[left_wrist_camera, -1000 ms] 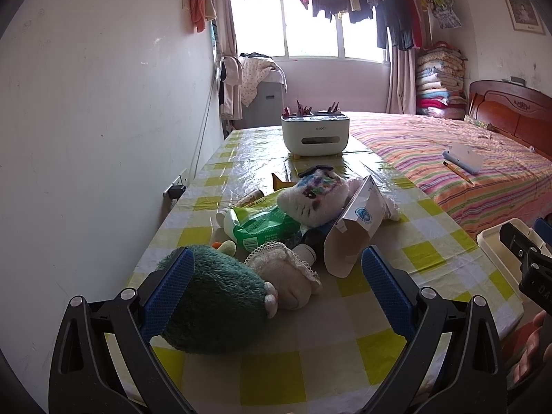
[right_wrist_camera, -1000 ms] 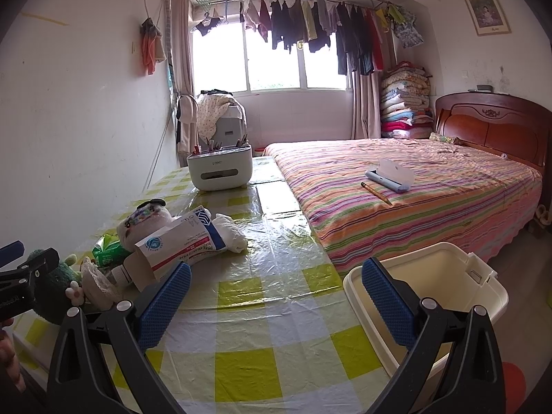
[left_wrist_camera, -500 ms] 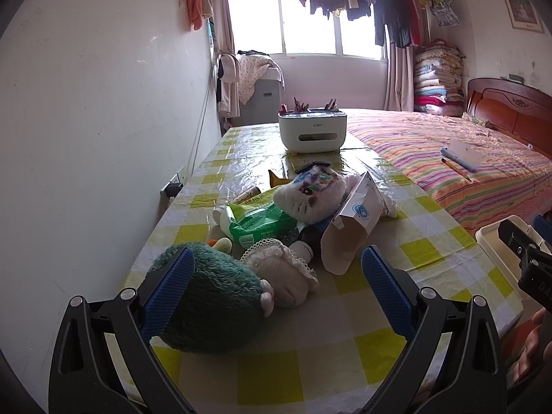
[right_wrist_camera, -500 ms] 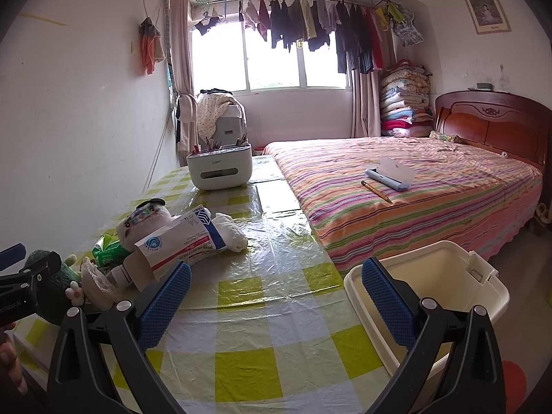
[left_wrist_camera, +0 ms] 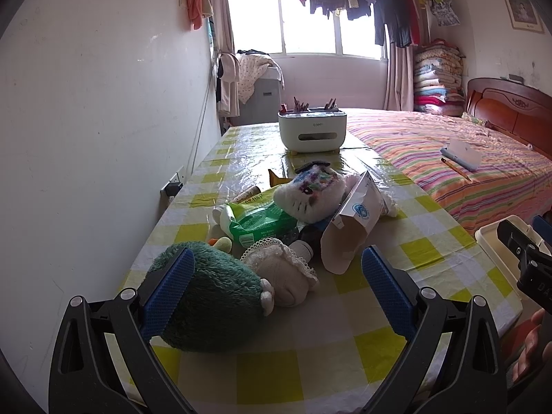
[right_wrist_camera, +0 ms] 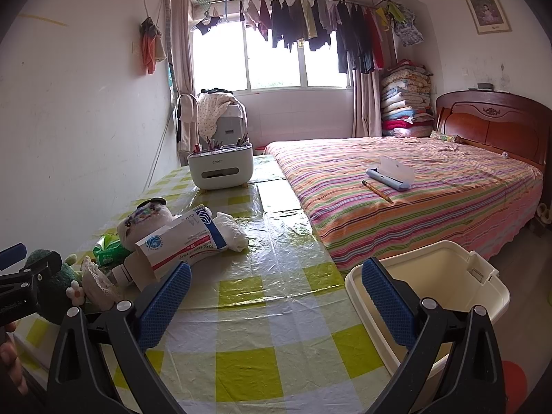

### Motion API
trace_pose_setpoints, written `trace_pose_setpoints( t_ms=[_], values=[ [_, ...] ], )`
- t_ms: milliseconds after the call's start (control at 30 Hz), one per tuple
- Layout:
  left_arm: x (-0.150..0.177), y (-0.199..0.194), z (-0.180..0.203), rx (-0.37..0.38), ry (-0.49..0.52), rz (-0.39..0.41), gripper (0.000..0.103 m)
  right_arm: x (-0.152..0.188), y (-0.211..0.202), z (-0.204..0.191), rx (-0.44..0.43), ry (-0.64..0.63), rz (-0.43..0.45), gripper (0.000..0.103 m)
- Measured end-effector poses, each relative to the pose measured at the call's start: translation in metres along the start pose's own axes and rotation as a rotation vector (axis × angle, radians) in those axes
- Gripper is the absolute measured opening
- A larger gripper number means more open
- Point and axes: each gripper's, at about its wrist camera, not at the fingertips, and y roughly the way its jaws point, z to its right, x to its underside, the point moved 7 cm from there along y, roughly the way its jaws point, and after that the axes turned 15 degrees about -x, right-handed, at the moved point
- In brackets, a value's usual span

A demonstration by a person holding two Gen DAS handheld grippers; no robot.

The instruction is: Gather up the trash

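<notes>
A pile lies on the checked table: a torn white paper box [left_wrist_camera: 352, 227] [right_wrist_camera: 179, 245], a green plastic wrapper [left_wrist_camera: 258, 222] [right_wrist_camera: 108, 250], a crumpled white tissue [right_wrist_camera: 231, 231] and a small bottle [left_wrist_camera: 302, 250]. My left gripper [left_wrist_camera: 276, 286] is open, low over the table's near end, with a green plush toy [left_wrist_camera: 210, 296] between its fingers. My right gripper [right_wrist_camera: 276, 300] is open and empty over the table's right edge. A cream bin [right_wrist_camera: 438, 286] [left_wrist_camera: 490, 238] stands on the floor beside the table.
A white plush toy [left_wrist_camera: 314, 189] and a lace-trimmed plush [left_wrist_camera: 283, 272] lie among the trash. A white organiser box [left_wrist_camera: 312, 131] stands at the table's far end. A wall runs along the left; a striped bed [right_wrist_camera: 414, 186] lies to the right.
The left gripper has tilted slightly downward and nearer the plush pile. The right gripper has barely moved. Both stay open.
</notes>
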Motion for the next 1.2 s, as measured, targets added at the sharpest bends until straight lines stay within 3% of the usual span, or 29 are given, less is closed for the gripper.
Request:
trace_pose_setpoints(
  t_ms=[367,533,633,767,1100,1200],
  values=[
    [0.000,0.000,0.000,0.003,0.002,-0.002,0.096,-0.001,-0.004,-0.001,-0.011,0.004,0.013,0.097],
    [0.007,0.014,0.005,0.033,-0.013,-0.066,0.096,0.000,-0.006,0.003,-0.006,0.012,0.021,0.097],
    [0.009,0.021,0.006,0.003,0.000,-0.077,0.096,0.000,-0.006,0.010,0.018,0.016,0.020,0.097],
    [0.006,0.021,0.006,-0.051,0.043,-0.042,0.096,0.002,-0.004,0.020,0.025,0.053,0.016,0.097],
    [-0.017,-0.010,-0.008,-0.031,0.016,0.058,0.096,0.003,0.004,0.008,0.025,0.002,-0.010,0.097],
    [-0.027,-0.024,-0.023,-0.054,0.014,0.136,0.096,0.004,0.005,0.001,0.007,-0.019,-0.016,0.097]
  ],
)
